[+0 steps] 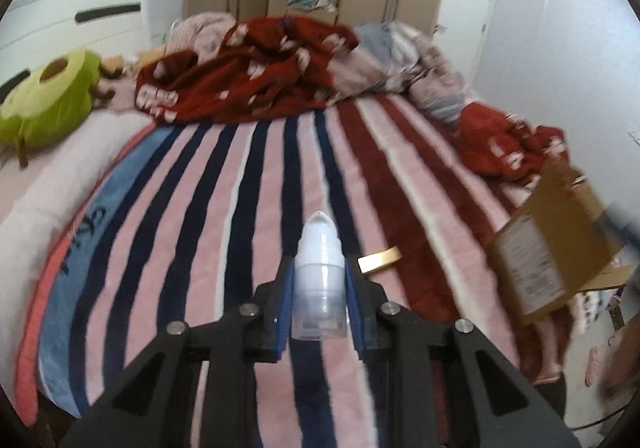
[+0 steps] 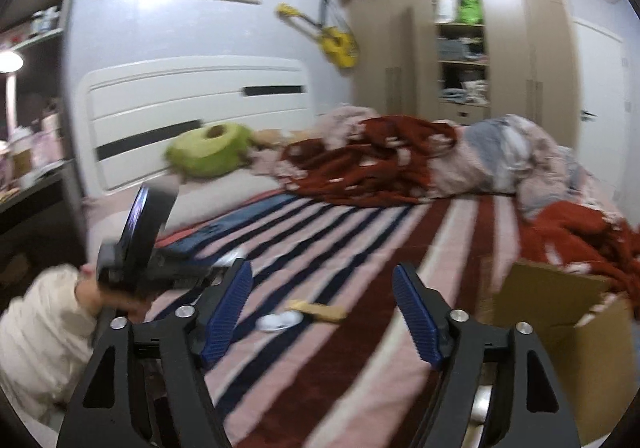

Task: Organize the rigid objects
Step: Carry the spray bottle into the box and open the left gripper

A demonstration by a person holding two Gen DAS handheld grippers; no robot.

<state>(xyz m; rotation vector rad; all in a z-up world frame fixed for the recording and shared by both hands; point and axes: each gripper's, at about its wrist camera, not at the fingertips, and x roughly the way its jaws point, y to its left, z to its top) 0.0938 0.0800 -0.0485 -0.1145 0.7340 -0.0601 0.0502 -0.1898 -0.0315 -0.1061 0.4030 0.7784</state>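
Observation:
My left gripper [image 1: 320, 280] is shut on a white pump bottle [image 1: 319, 280] with a clear cap, held above the striped bed. A small gold box [image 1: 379, 259] lies on the blanket just right of it. In the right wrist view my right gripper [image 2: 322, 280] is open and empty above the bed. Below it lie the gold box [image 2: 319, 311] and a small white object [image 2: 279, 321], blurred. The left gripper body [image 2: 148, 248] shows at the left, held by a hand in a cream sleeve.
An open cardboard box [image 1: 556, 244] stands at the bed's right edge; it also shows in the right wrist view [image 2: 572, 348]. Crumpled red and pink bedding [image 1: 256, 68] and a green plush pillow [image 1: 48, 96] lie at the far end. A wardrobe [image 2: 460, 44] stands behind.

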